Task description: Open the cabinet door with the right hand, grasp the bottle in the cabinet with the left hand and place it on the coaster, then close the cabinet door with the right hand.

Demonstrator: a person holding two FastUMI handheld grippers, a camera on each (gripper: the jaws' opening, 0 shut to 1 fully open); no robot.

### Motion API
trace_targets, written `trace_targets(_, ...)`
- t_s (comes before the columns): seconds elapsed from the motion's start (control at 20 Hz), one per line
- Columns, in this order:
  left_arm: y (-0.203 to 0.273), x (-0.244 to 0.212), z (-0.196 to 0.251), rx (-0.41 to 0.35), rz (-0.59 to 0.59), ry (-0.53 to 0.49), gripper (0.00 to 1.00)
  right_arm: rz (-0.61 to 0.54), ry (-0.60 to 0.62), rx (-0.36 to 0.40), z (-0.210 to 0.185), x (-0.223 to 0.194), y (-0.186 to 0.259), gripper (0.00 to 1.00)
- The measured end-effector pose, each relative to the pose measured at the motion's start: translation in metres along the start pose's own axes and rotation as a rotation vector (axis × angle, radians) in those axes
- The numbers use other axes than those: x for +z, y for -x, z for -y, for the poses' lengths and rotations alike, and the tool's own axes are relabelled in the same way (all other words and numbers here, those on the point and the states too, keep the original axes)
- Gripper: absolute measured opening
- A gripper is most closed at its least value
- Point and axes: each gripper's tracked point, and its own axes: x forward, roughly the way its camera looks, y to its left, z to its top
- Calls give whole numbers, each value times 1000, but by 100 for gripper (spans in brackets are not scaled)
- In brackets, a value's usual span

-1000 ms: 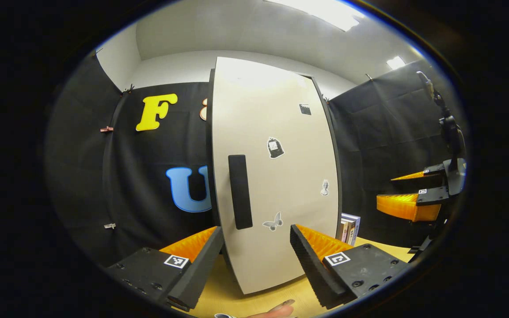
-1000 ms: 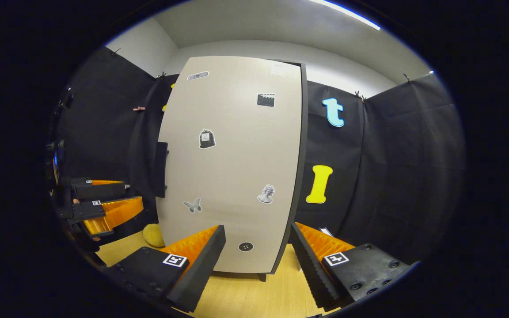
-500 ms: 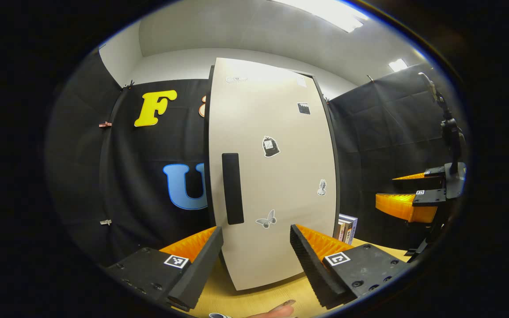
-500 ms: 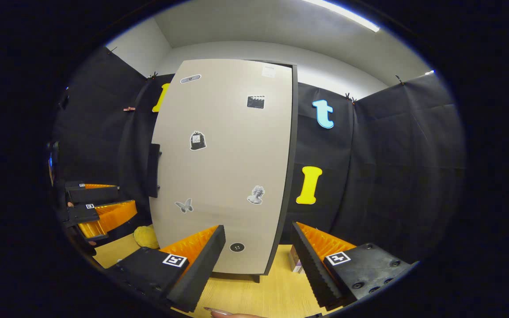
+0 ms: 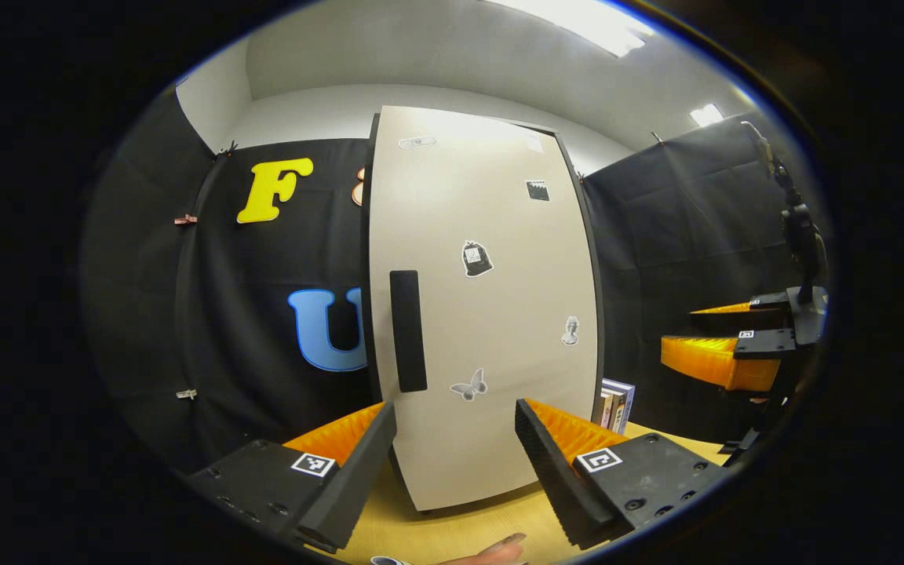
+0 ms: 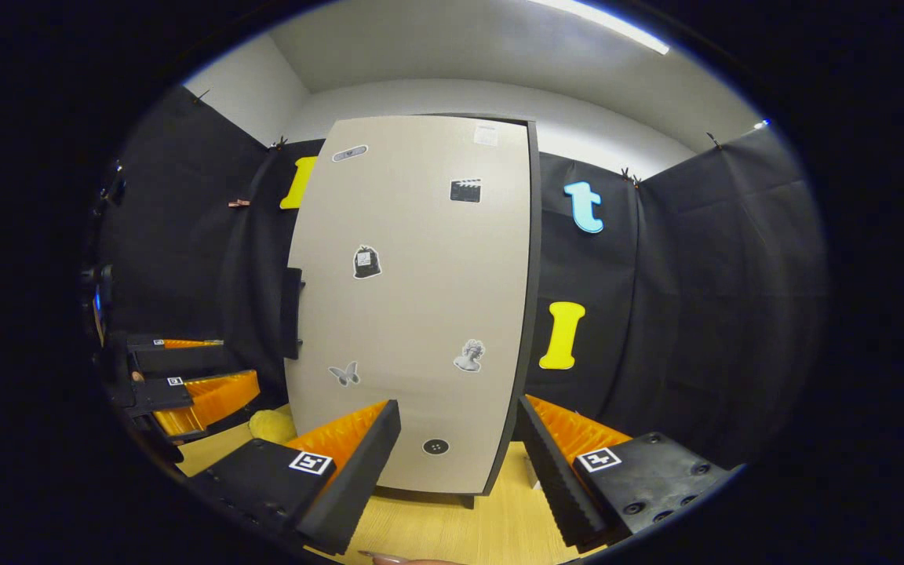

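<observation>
Pale wood of the table (image 6: 452, 534) lies nearest, running under both tools toward the cabinet's foot. The right gripper (image 6: 456, 463) hangs over it with its jaws spread wide and nothing between them; the left gripper (image 5: 452, 463) does the same, wide apart and empty, and it also shows off to the left in the right gripper view (image 6: 185, 377), well clear of the cabinet.

Beyond the fingers stands the cabinet door (image 6: 421, 314), a flat, matt beige panel dotted with small stickers and shut flush in its dark frame. It looks stiff and light, a board that should swing freely, probably on hinges along its right edge, so little force ought to be needed. The smooth face offers no purchase. The place to take hold is the dark upright handle (image 5: 408, 329) near the left edge, a narrow bar standing proud of the panel; the jaws could close across its thickness at about mid-height and pull outward. In the right gripper view it shows edge-on (image 6: 292, 314).

The bottle is presumably behind the door, so I cannot tell its weight or finish. A yellow soft lump (image 6: 273, 425) lies left of the cabinet, some books (image 5: 617, 404) to its right.
</observation>
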Motion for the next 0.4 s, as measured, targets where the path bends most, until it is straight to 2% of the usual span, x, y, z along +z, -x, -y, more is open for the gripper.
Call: trace_targets(0.4, -3, 1, -3, -2, 0, 4, 96, 4, -14, -2, 2, 2, -6, 95)
